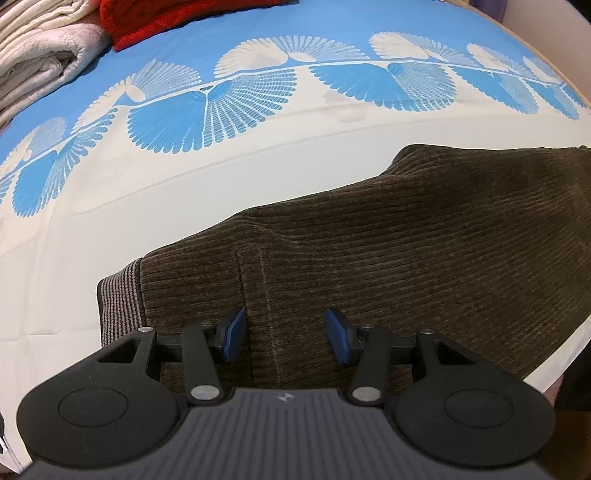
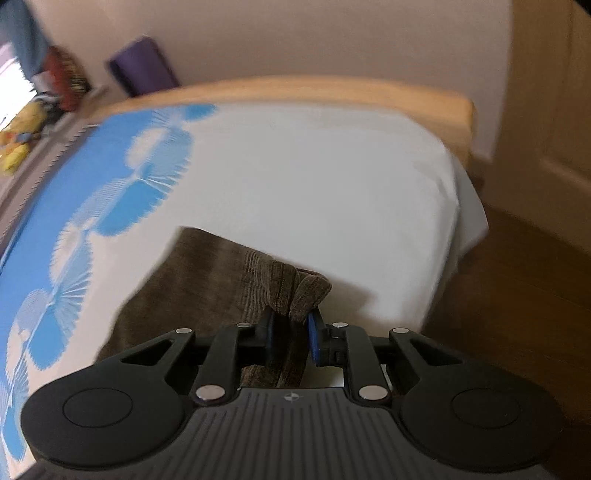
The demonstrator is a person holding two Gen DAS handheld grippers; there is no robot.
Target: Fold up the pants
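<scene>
Altogether we count two hand-held grippers, one pair of pants and one bed. Nearest in the left wrist view, the left hand-held gripper (image 1: pixel 284 334) stands with its two blue pads apart and nothing pinched between them, hovering just over the brown corduroy pants (image 1: pixel 369 251), which lie spread flat on the bed (image 1: pixel 184 192); a striped waistband (image 1: pixel 118 306) shows at their left end. Nearest in the right wrist view, the right hand-held gripper (image 2: pixel 290 334) is clamped on a bunched edge of the pants (image 2: pixel 207 280), the cloth rising in a fold between its pads. Farther off, only the left view shows the stack of pale folded blankets (image 1: pixel 40 59) and one red cloth (image 1: pixel 166 18). Only the right view, which is blurred, shows the wooden bed frame (image 2: pixel 332 92), the wooden floor (image 2: pixel 517 295), the wall (image 2: pixel 332 37) and one purple object (image 2: pixel 144 62).
</scene>
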